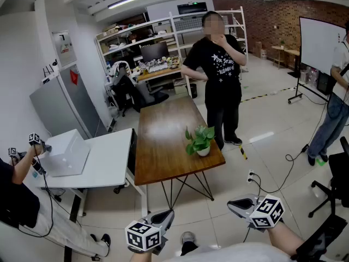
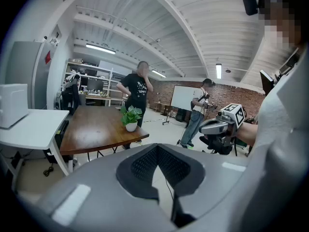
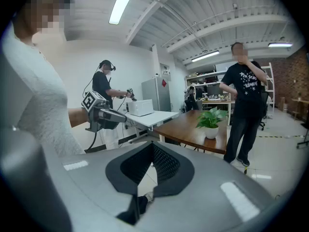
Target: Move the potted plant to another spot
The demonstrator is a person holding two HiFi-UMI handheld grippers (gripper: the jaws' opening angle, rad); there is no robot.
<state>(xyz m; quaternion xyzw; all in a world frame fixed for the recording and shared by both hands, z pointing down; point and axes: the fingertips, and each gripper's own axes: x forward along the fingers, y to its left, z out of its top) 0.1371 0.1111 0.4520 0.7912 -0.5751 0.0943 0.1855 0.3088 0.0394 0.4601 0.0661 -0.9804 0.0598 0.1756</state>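
The potted plant [image 1: 200,141], green leaves in a small white pot, stands near the front right corner of the brown wooden table [image 1: 163,146]. Both grippers hang low in the head view, well short of the table. My left gripper [image 1: 166,216] is shut with nothing in it, and my right gripper [image 1: 235,204] is likewise shut and empty. In the left gripper view the jaws [image 2: 157,149] meet, with the plant [image 2: 130,117] far ahead and the right gripper [image 2: 215,127] off to the side. In the right gripper view the closed jaws [image 3: 153,147] point toward the plant [image 3: 210,121].
A person in black [image 1: 221,64] stands at the table's far right side. A white desk [image 1: 103,160] with a white box [image 1: 65,152] adjoins the table on the left, where another person [image 1: 22,201] holds grippers. A whiteboard [image 1: 319,42], an office chair [image 1: 335,184] and floor cables [image 1: 272,184] lie right.
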